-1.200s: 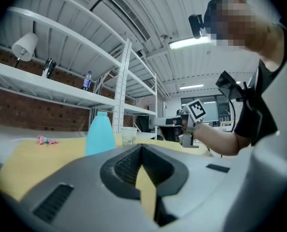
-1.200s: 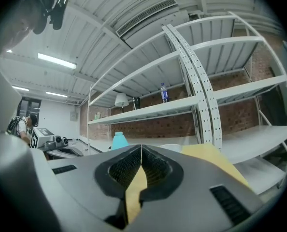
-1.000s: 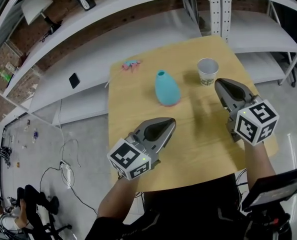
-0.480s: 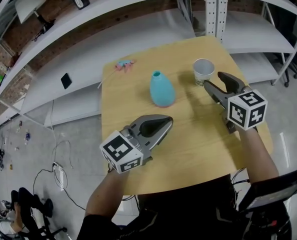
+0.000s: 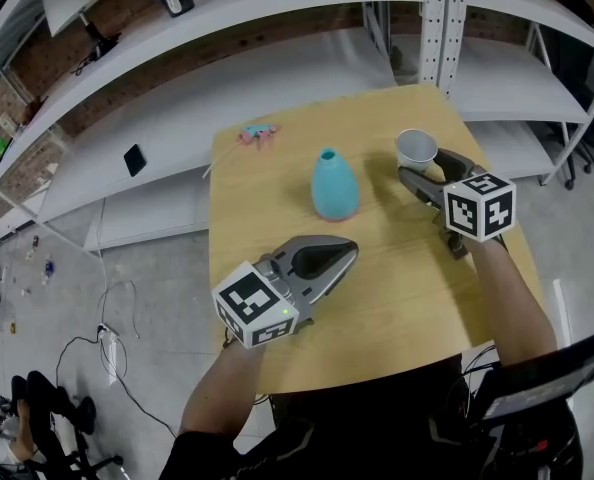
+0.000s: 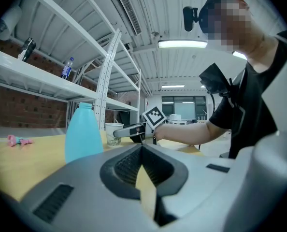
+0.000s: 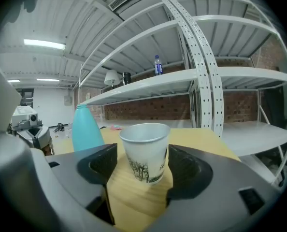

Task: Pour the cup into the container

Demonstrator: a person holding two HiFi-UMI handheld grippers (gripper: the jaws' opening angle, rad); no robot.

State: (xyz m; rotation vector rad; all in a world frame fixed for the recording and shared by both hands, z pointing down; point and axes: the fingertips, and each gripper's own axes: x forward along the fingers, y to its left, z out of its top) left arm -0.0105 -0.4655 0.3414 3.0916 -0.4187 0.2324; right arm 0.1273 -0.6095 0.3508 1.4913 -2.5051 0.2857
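Observation:
A white paper cup (image 5: pixel 415 148) with a tree print stands upright at the far right of the wooden table (image 5: pixel 397 298). My right gripper (image 5: pixel 424 166) reaches around it, jaws opening. In the right gripper view the cup (image 7: pixel 144 151) stands between the pads with a gap on each side. The container is a light blue bottle (image 5: pixel 334 185) with a narrow neck, upright at mid-table, left of the cup. My left gripper (image 5: pixel 347 252) hovers over the near left part of the table, shut and empty. The left gripper view looks toward the bottle (image 6: pixel 83 132) and the cup (image 6: pixel 112 133).
A small pink object (image 5: pixel 259 133) lies at the table's far left corner. White metal shelving (image 5: pixel 277 78) runs behind the table, with a dark flat object (image 5: pixel 134 160) on a low shelf. The table's right edge is close to my right arm.
My right gripper has moved forward to the cup and its jaws have spread from shut to wide around it. The left gripper has stayed in about the same place.

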